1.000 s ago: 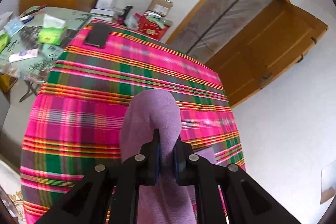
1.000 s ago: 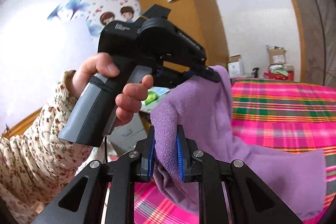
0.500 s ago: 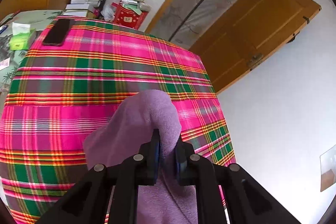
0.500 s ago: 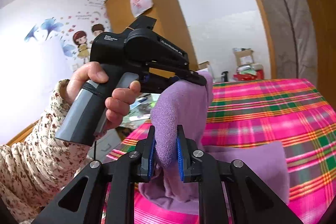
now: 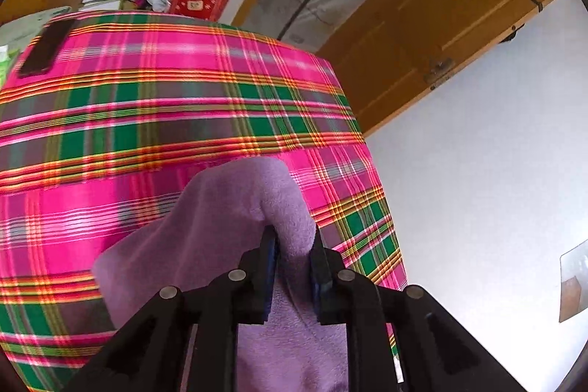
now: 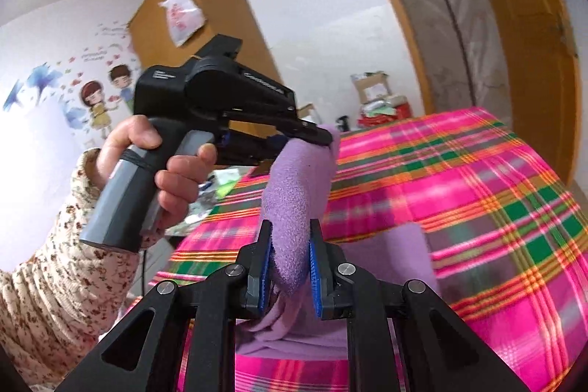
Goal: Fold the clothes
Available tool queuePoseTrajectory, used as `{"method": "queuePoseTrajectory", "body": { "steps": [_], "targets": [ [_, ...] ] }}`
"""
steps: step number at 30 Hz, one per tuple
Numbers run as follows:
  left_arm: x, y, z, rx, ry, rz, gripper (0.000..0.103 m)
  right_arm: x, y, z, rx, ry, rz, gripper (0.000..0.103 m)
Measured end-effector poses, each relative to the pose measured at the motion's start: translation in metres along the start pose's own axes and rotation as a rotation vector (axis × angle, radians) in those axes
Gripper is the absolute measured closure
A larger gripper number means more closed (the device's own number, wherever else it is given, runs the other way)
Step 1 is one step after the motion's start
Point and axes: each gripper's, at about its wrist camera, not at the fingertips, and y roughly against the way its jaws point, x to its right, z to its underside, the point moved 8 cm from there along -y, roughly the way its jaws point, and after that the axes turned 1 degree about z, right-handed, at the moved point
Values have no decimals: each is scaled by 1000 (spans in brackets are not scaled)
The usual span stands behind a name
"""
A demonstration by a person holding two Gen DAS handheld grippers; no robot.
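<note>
Your two grippers lift one edge of a purple cloth (image 6: 294, 193) above the plaid-covered table (image 5: 147, 105), near its front edge. The raised edge runs from your right gripper (image 6: 290, 254), clamped on it, away to your left gripper (image 5: 292, 258), whose jaws are opening around the fold. The rest lies flat under the grippers.

A lilac fleece garment (image 5: 235, 219), soft and fuzzy, hangs bunched in a raised fold above a desk covered in pink-and-green plaid cloth (image 5: 154, 105). One gathered ridge rises between blue pads; its lower part drapes down and spreads flat on the plaid, a squared edge (image 6: 415, 245) lying to the right.
</note>
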Motion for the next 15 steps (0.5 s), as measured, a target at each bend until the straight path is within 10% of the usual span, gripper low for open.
{"method": "queuePoseTrajectory", "body": {
  "steps": [15],
  "targets": [
    [10, -97, 9, -137, -21, -38, 85, 80, -8, 34, -93, -146, 152, 85]
  ]
}}
